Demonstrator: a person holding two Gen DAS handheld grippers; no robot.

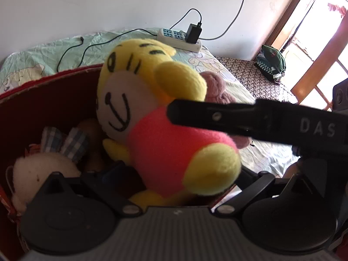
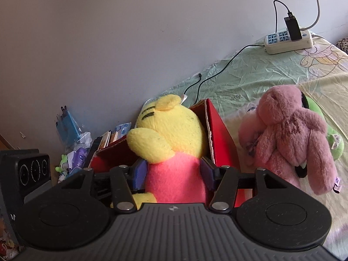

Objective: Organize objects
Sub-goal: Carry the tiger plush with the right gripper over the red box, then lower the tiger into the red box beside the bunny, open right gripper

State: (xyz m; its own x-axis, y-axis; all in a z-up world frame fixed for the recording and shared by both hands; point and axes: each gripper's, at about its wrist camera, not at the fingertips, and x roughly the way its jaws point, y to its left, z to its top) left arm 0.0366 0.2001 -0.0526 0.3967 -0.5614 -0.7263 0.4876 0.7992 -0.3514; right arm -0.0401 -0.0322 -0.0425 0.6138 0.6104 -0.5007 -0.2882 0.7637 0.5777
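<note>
Yellow tiger plush clamped by right gripper.

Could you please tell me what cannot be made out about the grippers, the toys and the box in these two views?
- Left gripper: its jaws are hidden behind the yellow plush toy in the left wrist view, so open or shut is unclear.
- Red box: its floor is covered by the white plush and checked fabric.
- Green toy: mostly hidden behind the pink plush rabbit in the right wrist view.
- Small items by the wall, right wrist view: too small to identify.
</note>
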